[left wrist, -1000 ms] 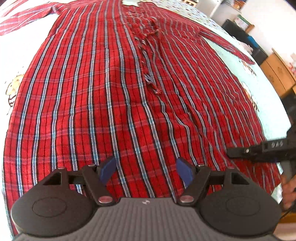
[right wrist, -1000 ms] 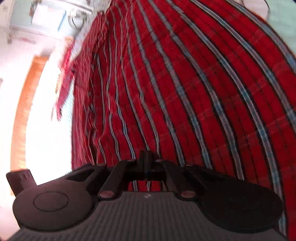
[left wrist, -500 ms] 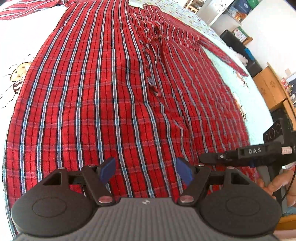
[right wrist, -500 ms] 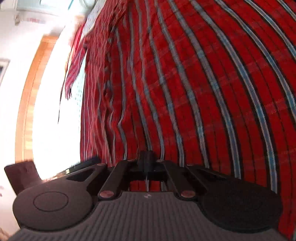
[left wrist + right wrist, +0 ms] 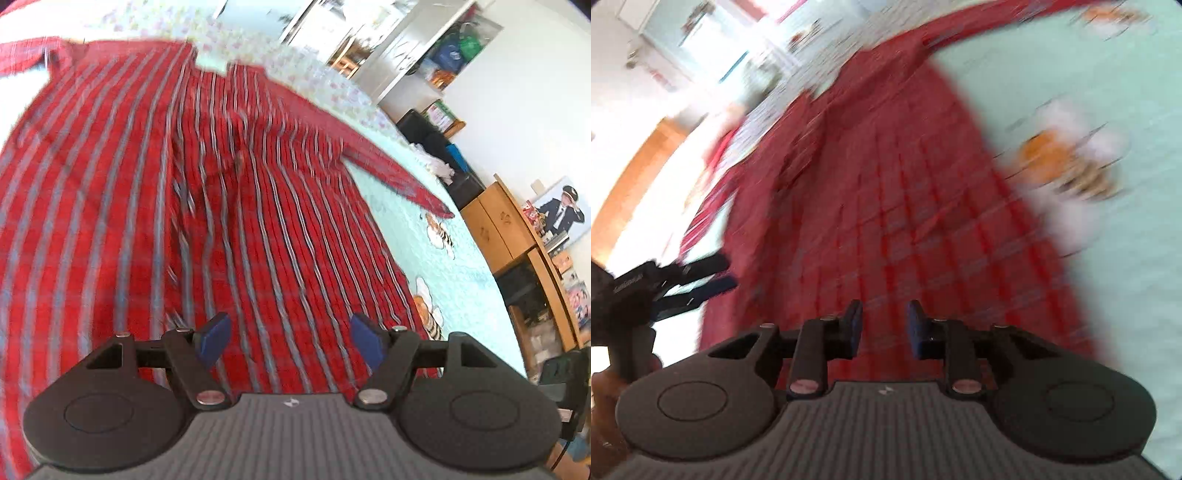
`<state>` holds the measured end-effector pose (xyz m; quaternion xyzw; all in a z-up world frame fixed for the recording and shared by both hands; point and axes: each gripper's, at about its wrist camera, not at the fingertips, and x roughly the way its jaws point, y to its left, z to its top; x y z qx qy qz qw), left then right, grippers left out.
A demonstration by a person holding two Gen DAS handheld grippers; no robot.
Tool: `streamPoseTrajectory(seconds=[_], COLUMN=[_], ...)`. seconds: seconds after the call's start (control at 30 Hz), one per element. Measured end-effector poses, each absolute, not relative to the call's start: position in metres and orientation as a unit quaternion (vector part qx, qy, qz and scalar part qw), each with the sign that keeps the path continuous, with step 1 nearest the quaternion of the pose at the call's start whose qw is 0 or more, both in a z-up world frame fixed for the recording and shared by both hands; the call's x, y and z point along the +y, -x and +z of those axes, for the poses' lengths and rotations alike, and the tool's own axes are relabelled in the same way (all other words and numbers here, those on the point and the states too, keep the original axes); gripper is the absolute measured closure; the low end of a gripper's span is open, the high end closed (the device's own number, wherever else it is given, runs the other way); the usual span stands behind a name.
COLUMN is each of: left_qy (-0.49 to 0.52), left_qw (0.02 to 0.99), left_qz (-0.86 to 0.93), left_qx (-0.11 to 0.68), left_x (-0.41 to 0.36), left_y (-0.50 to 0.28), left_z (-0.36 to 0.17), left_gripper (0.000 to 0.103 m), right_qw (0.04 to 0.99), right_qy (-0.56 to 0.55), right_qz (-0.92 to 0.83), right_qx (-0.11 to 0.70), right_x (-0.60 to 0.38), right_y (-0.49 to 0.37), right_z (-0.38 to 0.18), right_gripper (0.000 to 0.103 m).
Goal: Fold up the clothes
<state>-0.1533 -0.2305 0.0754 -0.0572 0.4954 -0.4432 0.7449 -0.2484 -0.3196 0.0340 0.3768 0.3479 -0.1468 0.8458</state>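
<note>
Red plaid shirt [image 5: 229,221] lies spread flat on the bed [image 5: 454,280], front up, placket running down the middle, one sleeve [image 5: 399,177] stretched out toward the bed's right edge. Bed cover is pale mint with cartoon prints; the shirt takes up most of the bed's near and middle area, hem toward the near edge. Left gripper [image 5: 291,341]: released, blue pads [image 5: 216,334] wide apart, nothing between them, hovering over the shirt's lower hem region; can't tell if it touches fabric. Right gripper [image 5: 882,325]: jaws parted with a narrow gap, nothing pinched, poised over the shirt's lower right part near its side edge, bare bed cover just to the right of it. Right wrist view is heavily motion-blurred, so fabric detail there is unreadable. In that same view the left gripper shows at the left side, fingers [image 5: 701,280] apart, sitting by the shirt's hem edge, with a hand [image 5: 605,391] on its handle. In the left wrist view a dark piece of the right gripper's rig [image 5: 565,384] shows at the far right edge. Beyond the bed's right edge: a wooden cabinet [image 5: 506,229], dark luggage [image 5: 428,136], shelving [image 5: 439,55] against the wall.
</note>
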Motion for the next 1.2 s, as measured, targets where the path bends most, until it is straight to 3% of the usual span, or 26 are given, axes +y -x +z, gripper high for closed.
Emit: streamPoseTrajectory(seconds=[0.17, 0.27, 0.47, 0.8, 1.2], left_qy=[-0.016, -0.054, -0.102, -0.136, -0.148], left_qw=[0.706, 0.695, 0.672, 0.643, 0.632], left_qz=[-0.46, -0.476, -0.502, -0.536, -0.547], left_qx=[0.539, 0.537, 0.534, 0.529, 0.528], left_x=[-0.245, -0.251, -0.268, -0.29, -0.301], left_y=[0.199, 0.221, 0.253, 0.28, 0.283], left_z=[0.06, 0.063, 0.06, 0.05, 0.048], left_gripper=[0.03, 0.03, 0.03, 0.029, 0.029], right_qw=[0.832, 0.822, 0.835, 0.825, 0.843], right_qy=[-0.359, -0.354, -0.263, -0.009, 0.11], right_qz=[-0.215, -0.233, -0.238, -0.202, -0.224], right_qx=[0.364, 0.38, 0.421, 0.527, 0.477], right_x=[-0.346, -0.332, -0.281, -0.206, -0.19], right_y=[0.311, 0.316, 0.32, 0.346, 0.36], right_z=[0.038, 0.031, 0.036, 0.044, 0.041], right_gripper=[0.073, 0.057, 0.057, 0.057, 0.057])
